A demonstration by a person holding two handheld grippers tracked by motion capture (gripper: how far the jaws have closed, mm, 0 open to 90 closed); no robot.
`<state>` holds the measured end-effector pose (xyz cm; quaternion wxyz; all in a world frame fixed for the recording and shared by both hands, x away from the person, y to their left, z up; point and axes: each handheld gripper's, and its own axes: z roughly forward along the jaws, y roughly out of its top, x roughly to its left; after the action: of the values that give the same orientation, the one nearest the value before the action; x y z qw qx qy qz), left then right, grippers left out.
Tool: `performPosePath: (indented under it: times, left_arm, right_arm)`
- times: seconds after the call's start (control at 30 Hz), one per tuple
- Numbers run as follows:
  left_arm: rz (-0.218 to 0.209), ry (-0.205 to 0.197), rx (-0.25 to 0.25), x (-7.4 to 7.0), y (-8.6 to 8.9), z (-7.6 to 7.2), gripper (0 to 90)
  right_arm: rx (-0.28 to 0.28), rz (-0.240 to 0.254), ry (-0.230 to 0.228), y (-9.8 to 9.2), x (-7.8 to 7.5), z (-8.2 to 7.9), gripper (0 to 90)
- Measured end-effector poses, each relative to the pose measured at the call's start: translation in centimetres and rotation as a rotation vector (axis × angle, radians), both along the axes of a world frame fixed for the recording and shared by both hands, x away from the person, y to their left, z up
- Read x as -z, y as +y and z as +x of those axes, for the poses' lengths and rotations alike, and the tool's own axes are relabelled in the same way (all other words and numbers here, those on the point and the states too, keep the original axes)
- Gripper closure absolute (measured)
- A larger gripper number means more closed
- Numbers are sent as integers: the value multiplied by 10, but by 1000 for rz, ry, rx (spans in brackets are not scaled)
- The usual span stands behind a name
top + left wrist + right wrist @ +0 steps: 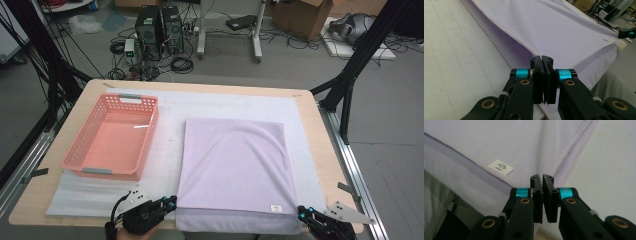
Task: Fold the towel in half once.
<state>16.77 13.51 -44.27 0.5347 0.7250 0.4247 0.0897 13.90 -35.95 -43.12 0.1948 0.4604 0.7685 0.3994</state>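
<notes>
Each black tool (541,58) (542,177) pinches a near corner of the soft lilac towel (232,165).

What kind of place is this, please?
Probably a robotics lab or recording room: a wooden table holds a folded lilac towel and pink basket, with computer towers and loose cables on the floor.

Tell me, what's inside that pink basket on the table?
The pink basket looks empty: its bare bottom shows with a streak of reflected light. The strip just behind its near wall is hidden. It sits on a white mat, left of the folded lilac towel.
</notes>
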Motion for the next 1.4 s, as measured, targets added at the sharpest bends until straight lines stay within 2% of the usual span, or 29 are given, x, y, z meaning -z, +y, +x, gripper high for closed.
performPosePath:
  times: [0.2,0.5,0.6,0.63,0.67,0.7,0.73,0.8,0.9,1.1,1.4]
  left_arm:
    - [19,-1,20,2,-2,-20,874]
    - [13,-4,46,0,0,-41,875]
    - [28,6,76,4,-1,-44,872]
    - [31,4,82,6,-1,-42,856]
    - [28,-5,69,8,-1,-39,753]
    - [15,-3,53,8,1,-35,617]
    - [-12,-11,41,6,3,-31,590]
    - [-27,-41,6,2,6,-24,584]
    - [-36,-52,-24,1,9,-15,579]
    - [-7,-53,-33,1,9,-2,634]
    - [-6,-29,-28,3,1,39,646]
  right_arm:
    - [-9,-2,1,-4,1,-24,870]
    - [-16,-1,4,-6,0,-43,871]
    - [-18,-7,15,-5,3,-46,870]
    - [-15,-17,25,-5,4,-46,868]
    - [-10,-20,32,-4,6,-44,842]
    - [5,-7,30,-4,6,-43,774]
    - [22,11,23,-5,7,-41,700]
    - [51,24,8,-6,6,-35,646]
    - [69,21,-4,-5,6,-29,634]
    - [84,21,-16,-5,6,-14,646]
    - [97,15,-12,-9,6,10,677]
